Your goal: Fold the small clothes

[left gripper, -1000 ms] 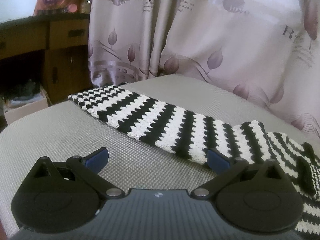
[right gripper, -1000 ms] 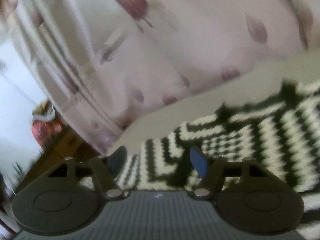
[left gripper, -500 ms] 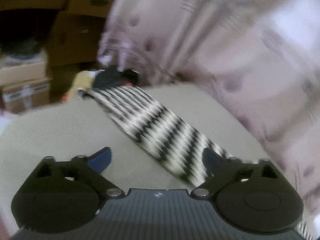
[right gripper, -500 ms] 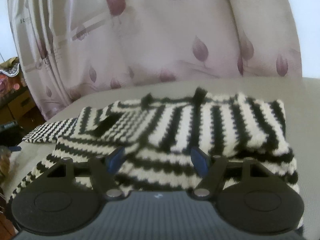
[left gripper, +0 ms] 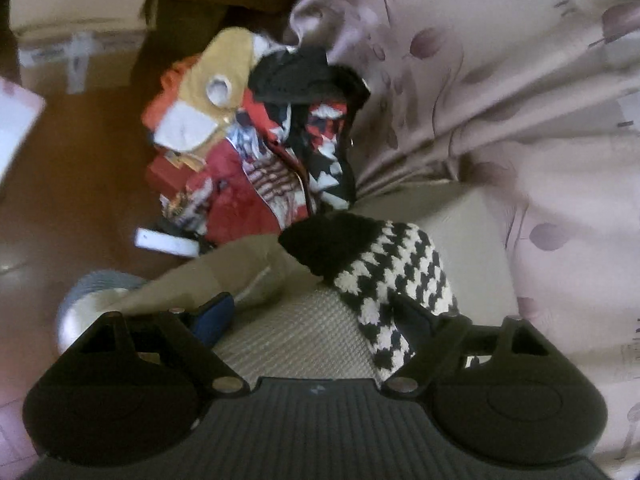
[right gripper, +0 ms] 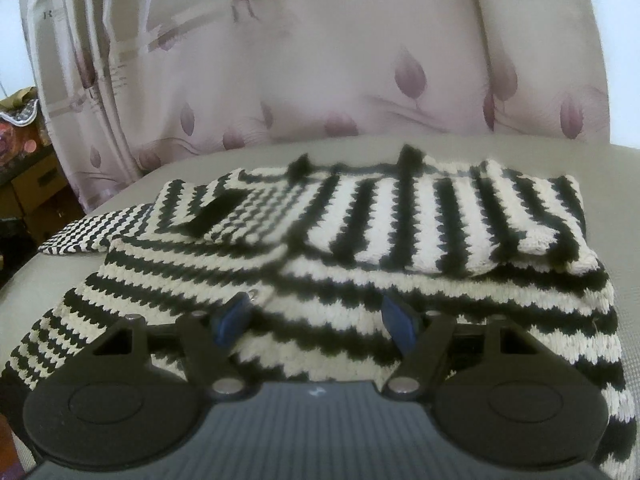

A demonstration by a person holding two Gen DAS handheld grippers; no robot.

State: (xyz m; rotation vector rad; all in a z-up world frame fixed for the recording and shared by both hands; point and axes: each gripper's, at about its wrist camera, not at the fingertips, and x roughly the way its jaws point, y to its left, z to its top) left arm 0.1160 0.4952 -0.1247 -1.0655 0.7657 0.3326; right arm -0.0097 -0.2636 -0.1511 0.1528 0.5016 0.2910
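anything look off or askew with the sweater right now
One sleeve of the striped sweater trails off sideways to the cushion's edge, its black cuff hanging over, while the other sleeve is already folded across the body.

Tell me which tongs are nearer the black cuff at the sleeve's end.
Left. The left tongs hang open just short of the black cuff. The right tongs are open over the sweater's body; no cuff shows there.

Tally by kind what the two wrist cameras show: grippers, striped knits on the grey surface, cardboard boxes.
Grippers: 2, left gripper and right gripper
Striped sweater: 1
Cardboard boxes: 2, stacked, blurred
Total: 5
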